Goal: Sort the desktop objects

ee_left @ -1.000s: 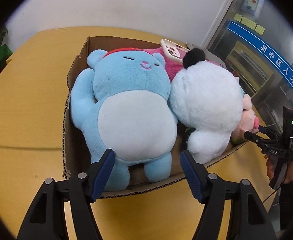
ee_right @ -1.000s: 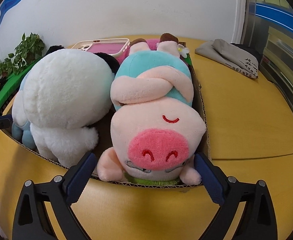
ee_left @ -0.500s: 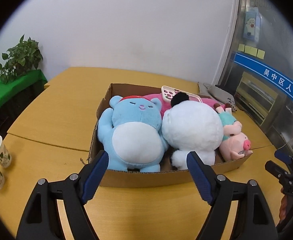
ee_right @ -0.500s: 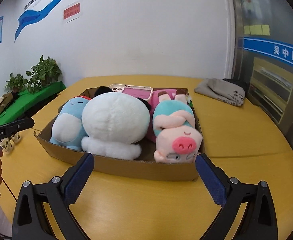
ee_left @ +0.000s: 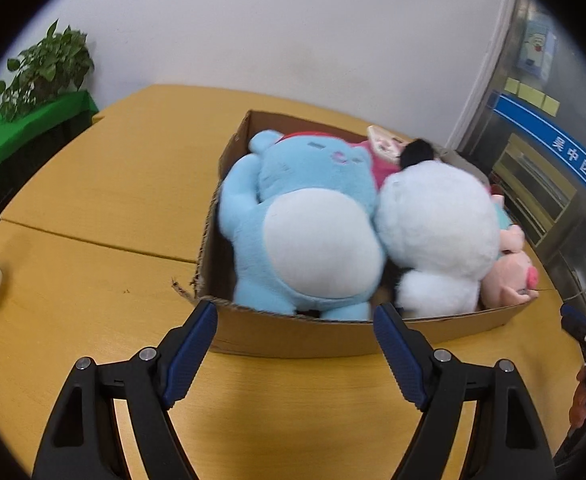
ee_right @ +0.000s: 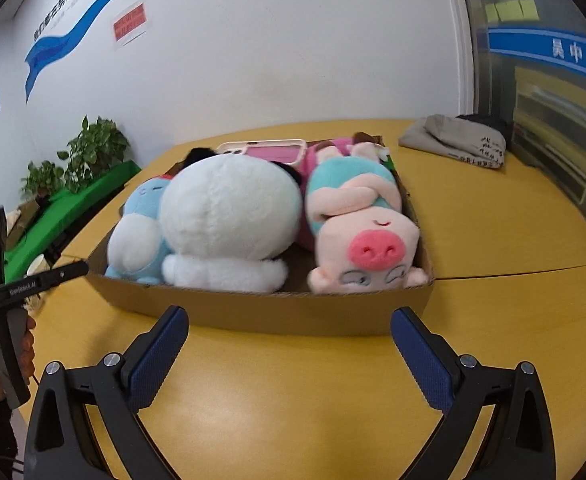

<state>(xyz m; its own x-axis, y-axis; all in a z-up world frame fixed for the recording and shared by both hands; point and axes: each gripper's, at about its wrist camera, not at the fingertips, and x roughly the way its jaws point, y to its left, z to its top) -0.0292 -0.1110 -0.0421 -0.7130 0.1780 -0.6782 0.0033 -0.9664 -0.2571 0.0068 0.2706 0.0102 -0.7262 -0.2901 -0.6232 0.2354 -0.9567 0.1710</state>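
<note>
Both my left gripper (ee_left: 295, 318) and right gripper (ee_right: 289, 322) spread wide, empty (plush toys packed tight in brown cardboard box (ee_left: 293, 336) just ahead), so grabbing blue round-bellied plush (ee_left: 309, 232) may drag white fluffy plush (ee_left: 437, 232) out.

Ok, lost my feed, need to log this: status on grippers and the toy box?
Left gripper open, empty. Right gripper open, empty. Both short of the cardboard box; blue plush, white plush, pig plush inside. Nothing in the way.
</note>
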